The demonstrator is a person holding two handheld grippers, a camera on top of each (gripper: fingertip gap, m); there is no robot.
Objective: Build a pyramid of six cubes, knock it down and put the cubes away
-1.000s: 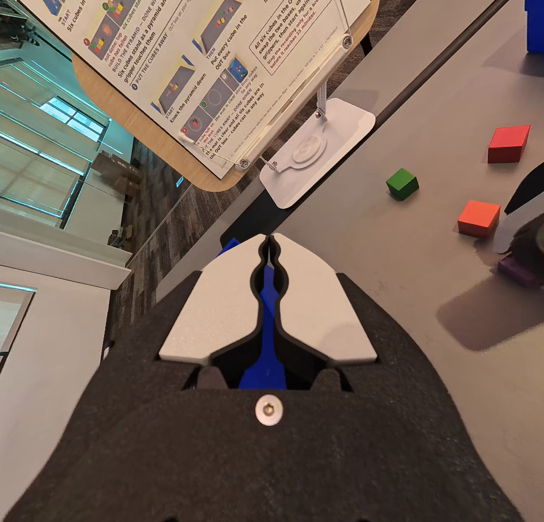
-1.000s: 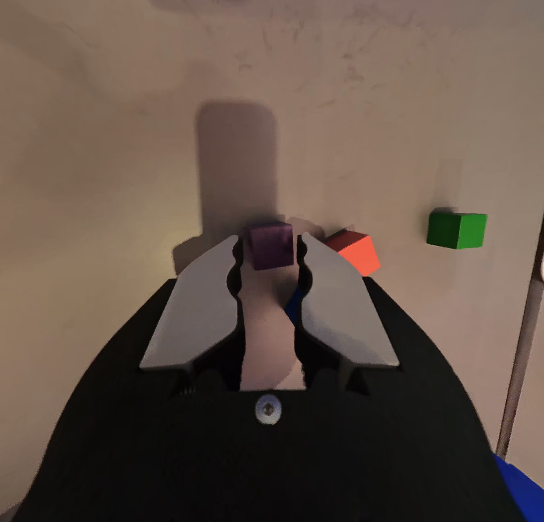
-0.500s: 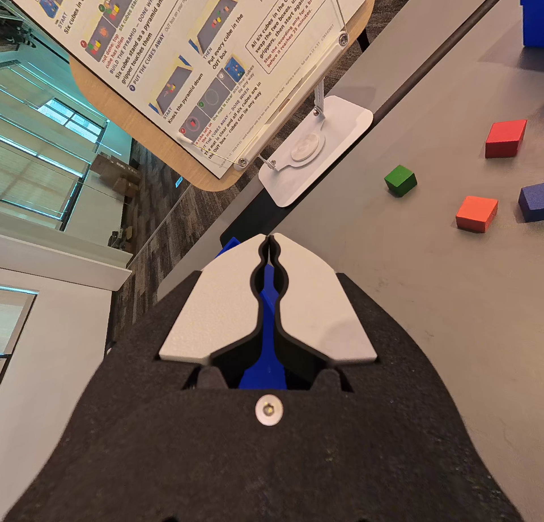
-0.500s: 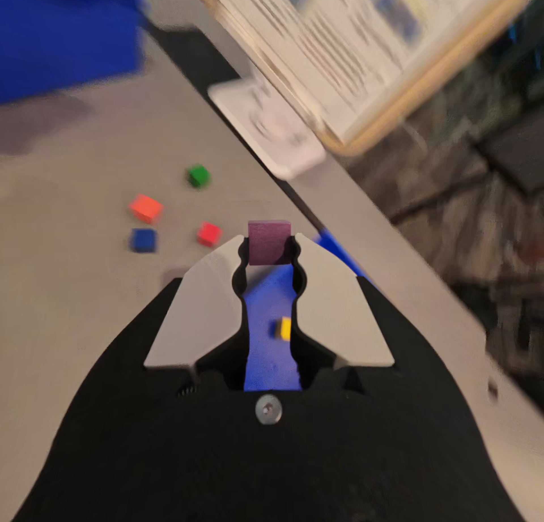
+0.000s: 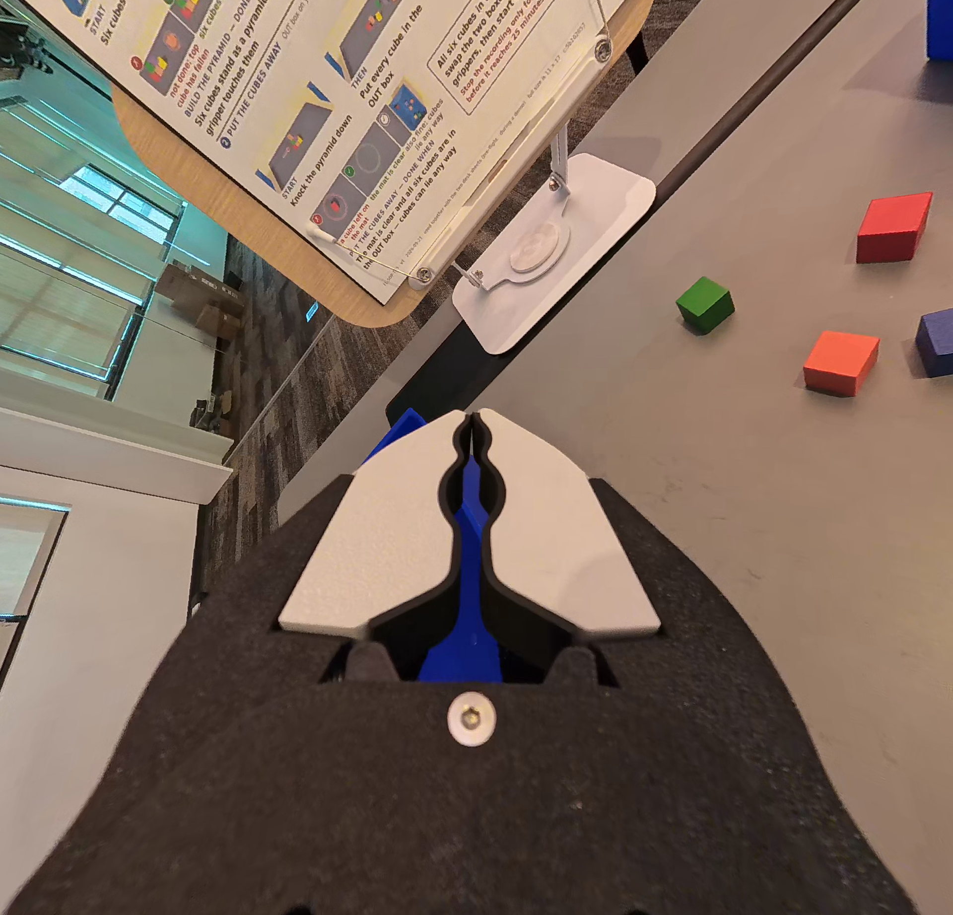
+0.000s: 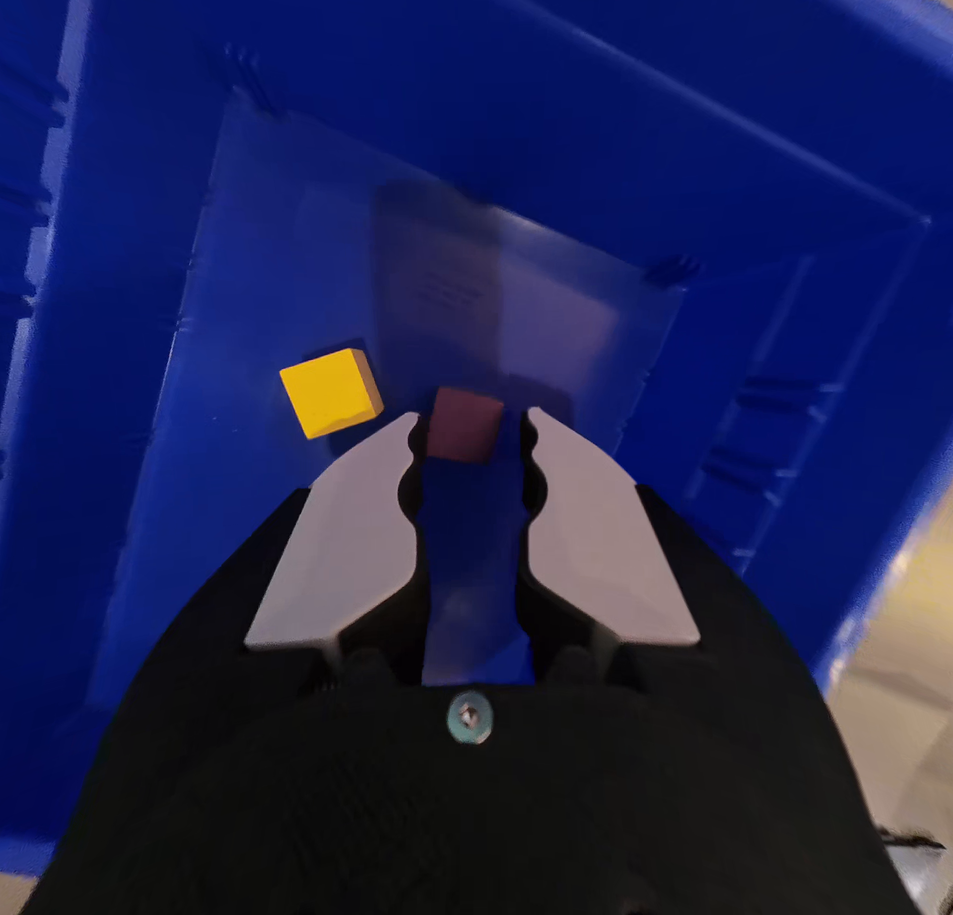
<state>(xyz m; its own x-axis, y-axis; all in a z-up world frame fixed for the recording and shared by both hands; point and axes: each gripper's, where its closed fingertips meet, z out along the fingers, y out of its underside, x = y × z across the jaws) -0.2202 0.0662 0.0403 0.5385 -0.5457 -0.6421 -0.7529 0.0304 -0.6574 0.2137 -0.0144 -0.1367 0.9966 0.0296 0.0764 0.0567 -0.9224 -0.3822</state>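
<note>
My right gripper [image 6: 472,415] hangs over the inside of a blue box [image 6: 773,142], jaws slightly apart. A purple cube [image 6: 464,431] sits tilted between the tips, with a gap to the right finger, so it is loose. A yellow cube [image 6: 330,392] lies on the box floor. My left gripper [image 5: 472,418] is shut and empty, over a blue box [image 5: 472,606] seen between its fingers. On the grey mat [image 5: 722,529] lie a green cube [image 5: 705,305], a red cube [image 5: 894,227], an orange cube [image 5: 841,361] and a dark blue cube [image 5: 936,341].
An instruction board [image 5: 361,90] on a white stand [image 5: 546,256] stands at the table's far edge. A second blue box [image 5: 938,13] shows at the top right of the left wrist view. Floor and windows lie beyond the table edge. My right fingertips sit around 50 cm from my left ones.
My right gripper lifted the purple cube off the mat, carried it over the blue box, and its jaws have now parted. The left gripper has stayed still and shut.
</note>
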